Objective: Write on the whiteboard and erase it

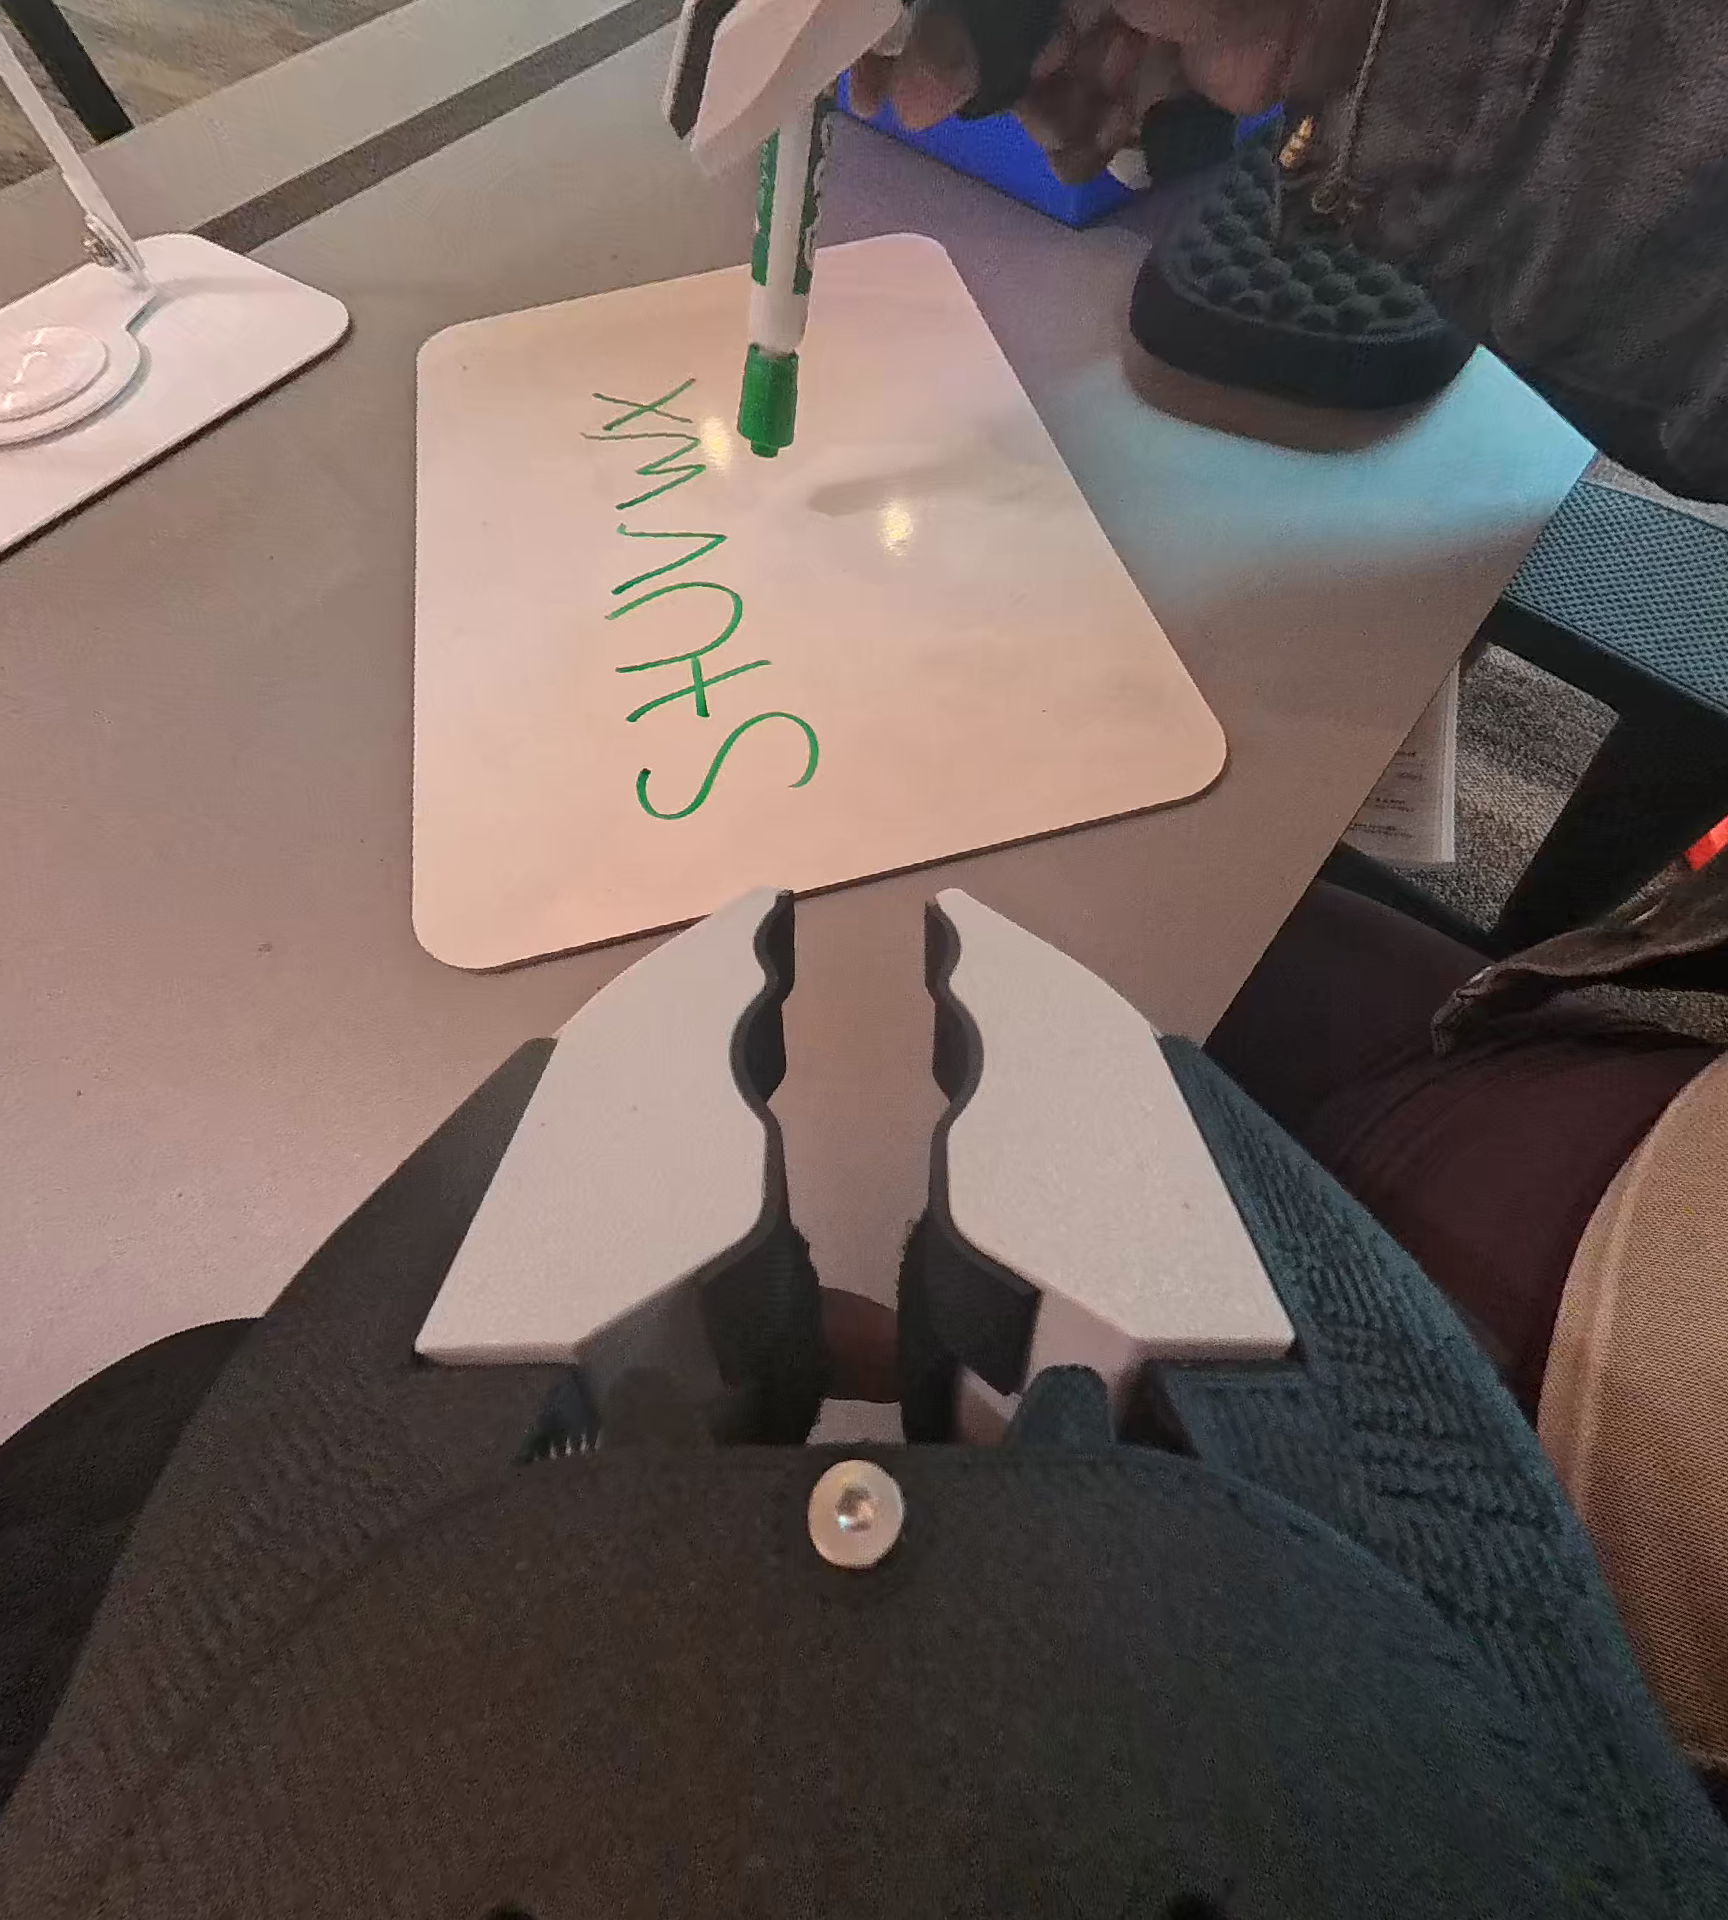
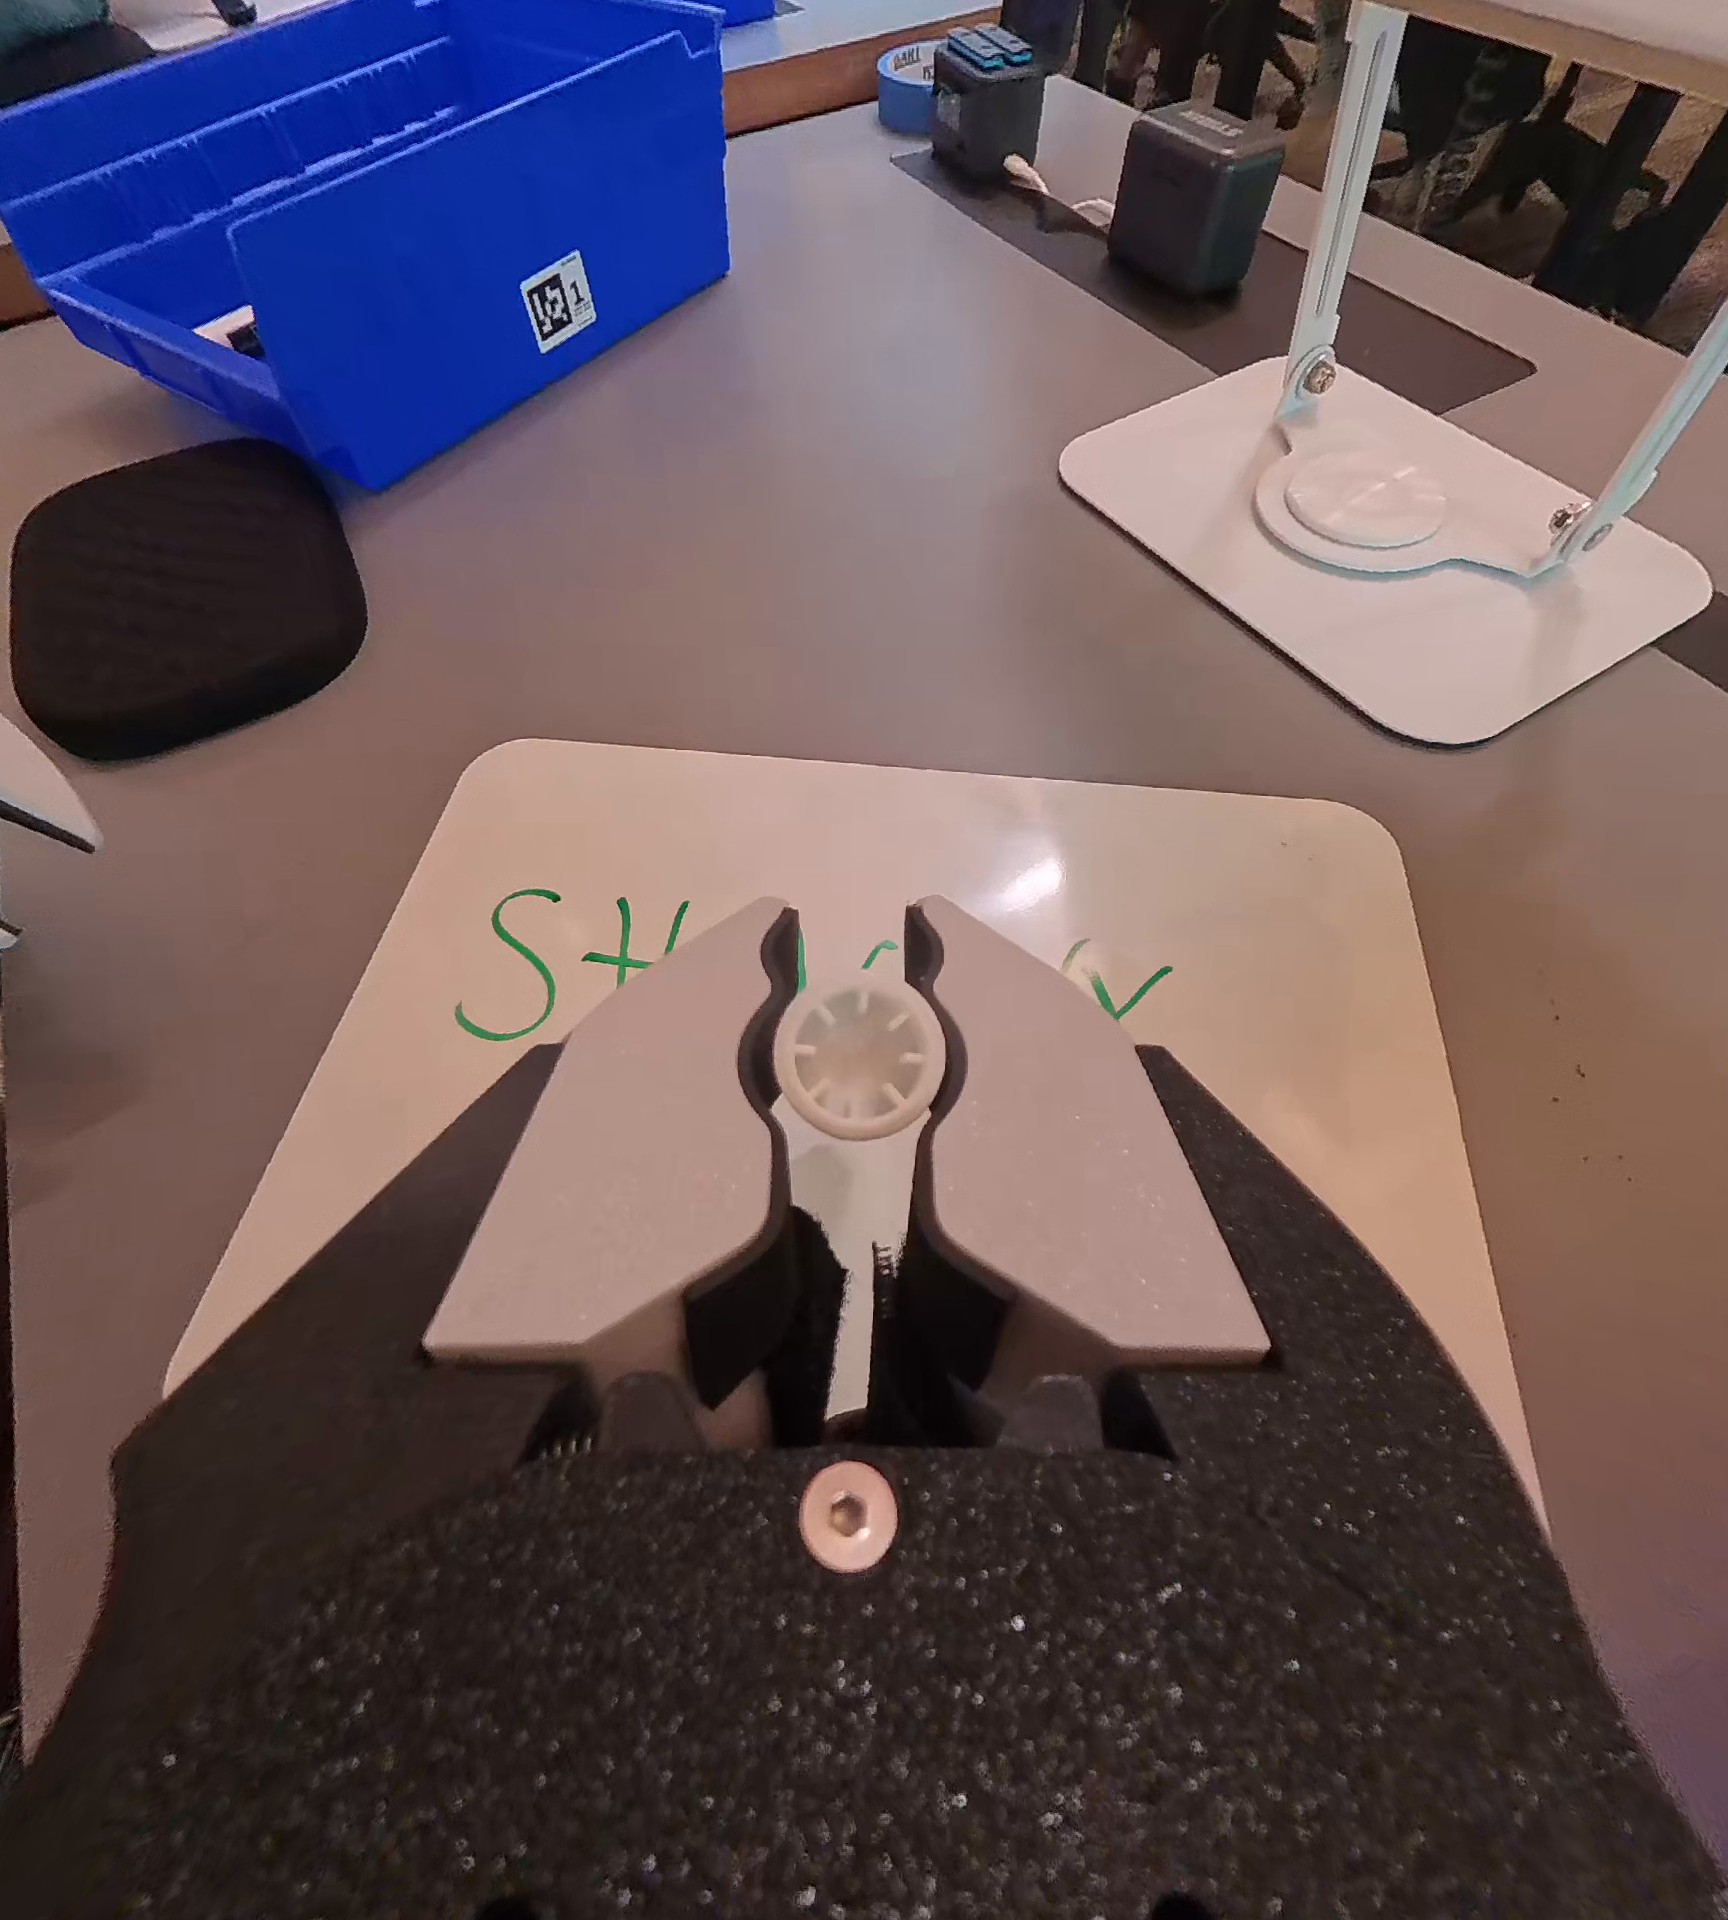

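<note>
one whiteboard (image 1: 943, 644), one green marker (image 1: 775, 301), one blue bin (image 2: 403, 239), one black eraser (image 2: 185, 592)

**Two hand-held grippers over the whiteboard**

The left gripper (image 1: 860, 914) is hovering just before the near edge of the whiteboard (image 1: 995, 665), its fingers standing apart with nothing between them. The right gripper (image 2: 844, 925) is hanging above the whiteboard, its pads pressing on the white-and-green marker (image 1: 777, 301), which is pointing down to the whiteboard.

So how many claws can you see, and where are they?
2. The left claw hovers open near the whiteboard's edge; the right claw is over the board, gripping the green marker.
</note>
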Demonstrator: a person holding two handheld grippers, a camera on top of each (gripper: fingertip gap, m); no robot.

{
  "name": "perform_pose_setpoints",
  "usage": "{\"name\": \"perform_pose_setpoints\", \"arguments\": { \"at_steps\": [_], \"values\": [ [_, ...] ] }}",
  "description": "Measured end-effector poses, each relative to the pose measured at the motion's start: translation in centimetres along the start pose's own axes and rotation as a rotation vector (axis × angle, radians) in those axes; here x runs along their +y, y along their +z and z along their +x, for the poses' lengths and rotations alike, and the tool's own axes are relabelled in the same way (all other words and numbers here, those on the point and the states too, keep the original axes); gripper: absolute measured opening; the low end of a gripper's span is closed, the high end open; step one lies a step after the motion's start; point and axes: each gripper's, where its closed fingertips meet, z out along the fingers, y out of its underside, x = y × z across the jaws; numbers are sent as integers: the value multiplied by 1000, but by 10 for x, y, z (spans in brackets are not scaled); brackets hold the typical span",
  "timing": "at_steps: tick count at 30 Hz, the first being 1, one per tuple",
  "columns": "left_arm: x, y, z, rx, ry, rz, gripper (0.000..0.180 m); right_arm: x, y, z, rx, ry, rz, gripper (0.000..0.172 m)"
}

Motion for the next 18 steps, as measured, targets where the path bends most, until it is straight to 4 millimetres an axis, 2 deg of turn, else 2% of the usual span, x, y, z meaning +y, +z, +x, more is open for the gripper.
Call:
{"name": "perform_pose_setpoints", "arguments": {
  "at_steps": [4, 6, 8, 11, 13, 16, 18],
  "values": [
    [0, 1, 1, 5, 11, -5, 24, -9, -14, -2, 10, 3, 46, 20],
    [-1, 1, -1, 6, 13, -3, 24, -20, -32, 0, 28, 5, 96, 20],
    [-3, 2, -6, 6, 11, 0, 24, -33, -58, 8, 78, 0, 152, 20],
    [-4, 5, -15, 4, 4, 6, 24, -50, -108, 33, 211, -9, 222, 20],
    [-5, 7, -22, 4, -3, 8, 24, -53, -142, 56, 325, -6, 239, 20],
    [-7, 9, -31, -1, -2, 6, 24, -47, -184, 89, 459, 34, 237, 20],
    [-8, 9, -37, -7, -1, 7, 24, -27, -202, 113, 549, 78, 150, 20]
  ]
}}
